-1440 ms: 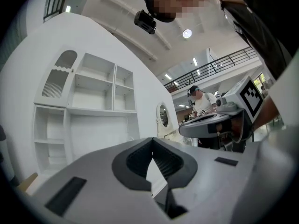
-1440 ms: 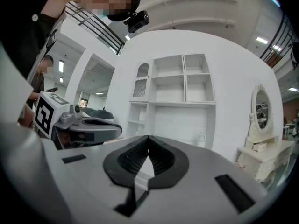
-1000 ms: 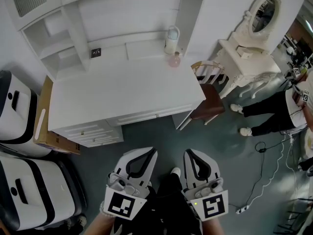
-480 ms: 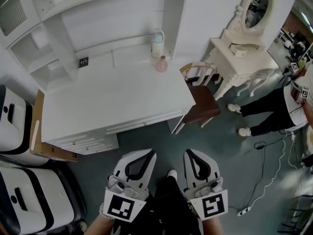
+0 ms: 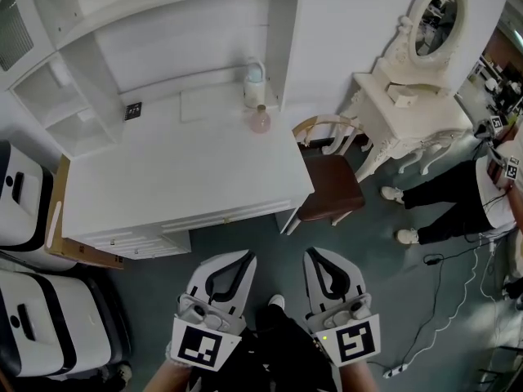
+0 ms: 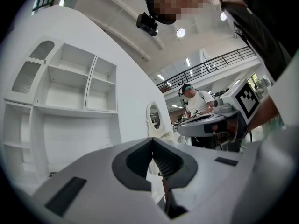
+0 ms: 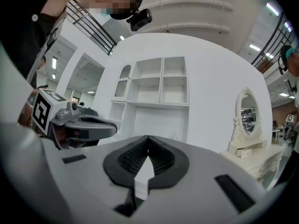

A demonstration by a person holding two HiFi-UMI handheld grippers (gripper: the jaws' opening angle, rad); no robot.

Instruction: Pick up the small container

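Close by, the left gripper point(image 5: 245, 258) and the right gripper point(image 5: 313, 254) sit low, side by side. Both have their jaws pressed together with nothing in them. Past them is the white desk point(image 5: 180, 178), well apart. The small container point(image 5: 260, 121), pink and round, stands at its far right, just in front of a taller bottle point(image 5: 254, 80). I think it is best to step closer, open one gripper first, then pinch only the little one.
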